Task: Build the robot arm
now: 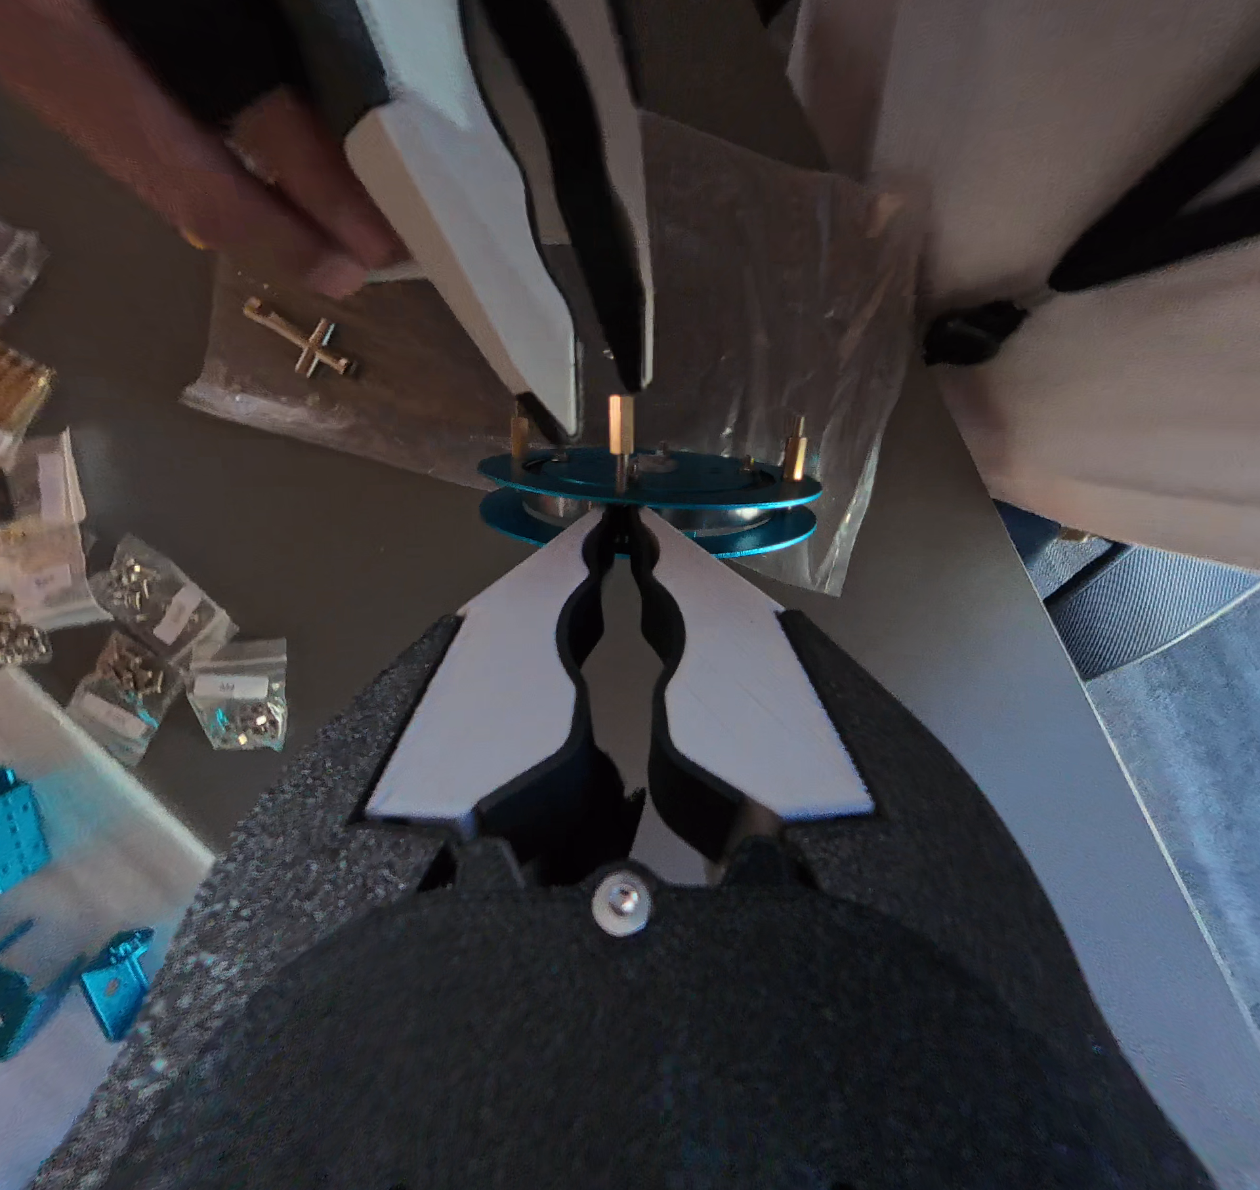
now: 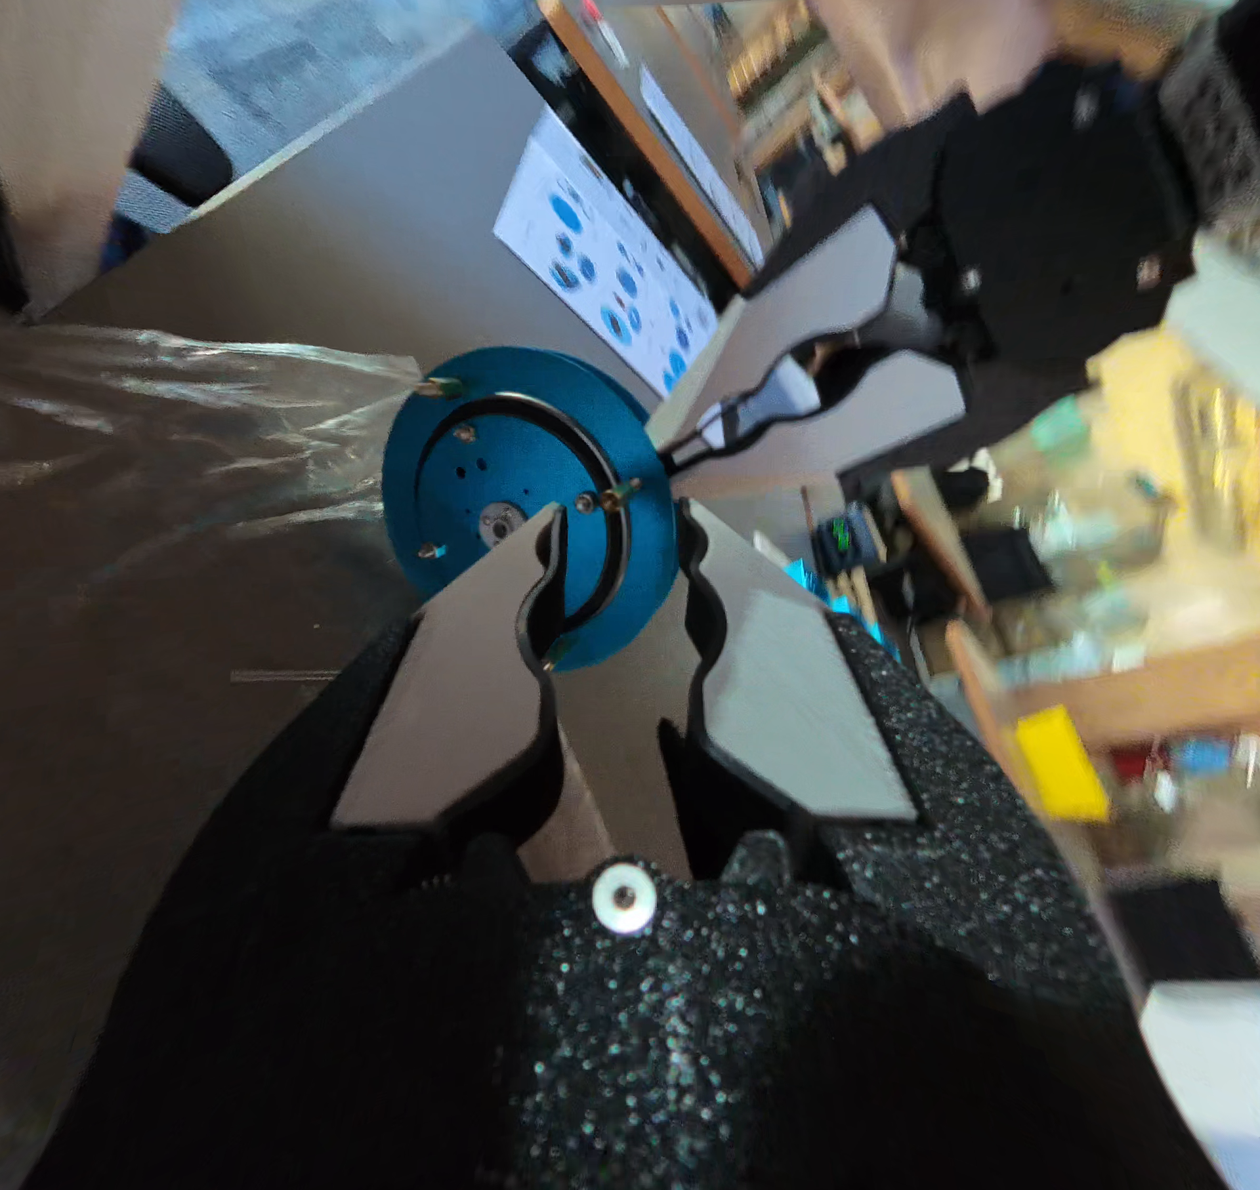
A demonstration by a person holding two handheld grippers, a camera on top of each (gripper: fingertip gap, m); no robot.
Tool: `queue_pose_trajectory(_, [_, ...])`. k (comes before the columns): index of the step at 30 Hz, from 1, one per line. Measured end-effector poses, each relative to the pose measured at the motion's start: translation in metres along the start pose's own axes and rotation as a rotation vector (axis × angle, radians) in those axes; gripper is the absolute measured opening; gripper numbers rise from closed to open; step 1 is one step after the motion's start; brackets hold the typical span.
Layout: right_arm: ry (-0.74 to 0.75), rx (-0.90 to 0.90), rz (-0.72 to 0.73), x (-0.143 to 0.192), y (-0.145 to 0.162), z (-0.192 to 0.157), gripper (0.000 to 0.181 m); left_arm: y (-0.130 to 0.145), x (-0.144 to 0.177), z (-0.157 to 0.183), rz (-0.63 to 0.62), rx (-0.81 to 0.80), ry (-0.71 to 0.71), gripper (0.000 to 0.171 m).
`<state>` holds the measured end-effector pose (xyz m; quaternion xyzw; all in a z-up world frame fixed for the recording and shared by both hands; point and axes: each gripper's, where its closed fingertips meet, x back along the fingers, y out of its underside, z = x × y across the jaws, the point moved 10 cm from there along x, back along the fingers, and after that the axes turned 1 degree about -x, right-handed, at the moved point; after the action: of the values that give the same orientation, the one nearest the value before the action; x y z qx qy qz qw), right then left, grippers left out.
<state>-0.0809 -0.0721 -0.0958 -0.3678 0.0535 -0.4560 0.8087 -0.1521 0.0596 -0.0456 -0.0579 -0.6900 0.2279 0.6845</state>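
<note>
— So, what has the left tool (image 1: pixel 619 522) got?
— It is clenched on the near rim of a blue disc assembly (image 1: pixel 648 482): two round blue plates stacked with a gap between them, held level above a clear plastic bag (image 1: pixel 784 312) that lies on the grey surface (image 1: pixel 341 544).
— And the posts on it?
— Brass standoffs (image 1: pixel 620 416) stand upright on the upper plate, near its edge.
— Where is the right tool?
— In the left wrist view the right tool (image 1: pixel 607 380) comes down from above, its tips just over the middle standoff. In its own view the right tool (image 2: pixel 624 510) is spread wide, released, with one finger (image 2: pixel 518 557) over the face of the disc assembly (image 2: pixel 477 476); whether it touches the disc I cannot tell, the picture is blurred.
— Anything else about?
— A small cross-shaped wrench (image 1: pixel 307 343) rests on the bag's far-left part. Small bags of screws (image 1: pixel 170 646) lie to the left, well apart, and blue metal brackets (image 1: pixel 116 994) sit on a white sheet at the lower left. A printed sheet (image 2: pixel 600 257) with blue pictures lies beyond the disc.
</note>
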Motion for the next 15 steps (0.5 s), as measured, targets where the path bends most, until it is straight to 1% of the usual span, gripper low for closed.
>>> queue_pose_trajectory(1, [-0.041,0.092,0.063,-0.001,0.002,-0.002,0.034,0.000,0.000,0.001,0.007,-0.023,0.005,0.003])
queue_pose_trajectory(3, [-0.050,0.292,0.191,-0.004,0.005,-0.006,0.032,0.000,-0.001,0.003,0.022,-0.062,0.005,0.003])
queue_pose_trajectory(4, [-0.072,0.347,0.232,-0.006,0.007,-0.008,0.032,-0.001,-0.001,0.004,0.027,-0.080,0.004,0.003])
queue_pose_trajectory(6, [-0.113,0.395,0.291,-0.010,0.012,-0.006,0.037,-0.004,-0.002,0.006,0.017,-0.107,0.001,0.003])
queue_pose_trajectory(9, [-0.225,0.397,0.373,-0.015,0.011,0.001,0.037,-0.012,-0.004,0.009,-0.026,-0.150,-0.003,0.003])
queue_pose_trajectory(11, [-0.283,0.452,0.401,-0.019,0.013,-0.002,0.035,-0.017,-0.005,0.011,-0.054,-0.169,0.005,0.002])
queue_pose_trajectory(13, [-0.284,0.476,0.441,-0.019,0.016,-0.001,0.034,-0.020,-0.006,0.013,-0.081,-0.185,0.001,0.002])
queue_pose_trajectory(15, [-0.274,0.483,0.443,-0.013,0.021,0.004,0.033,-0.022,-0.006,0.015,-0.096,-0.196,-0.010,0.002])
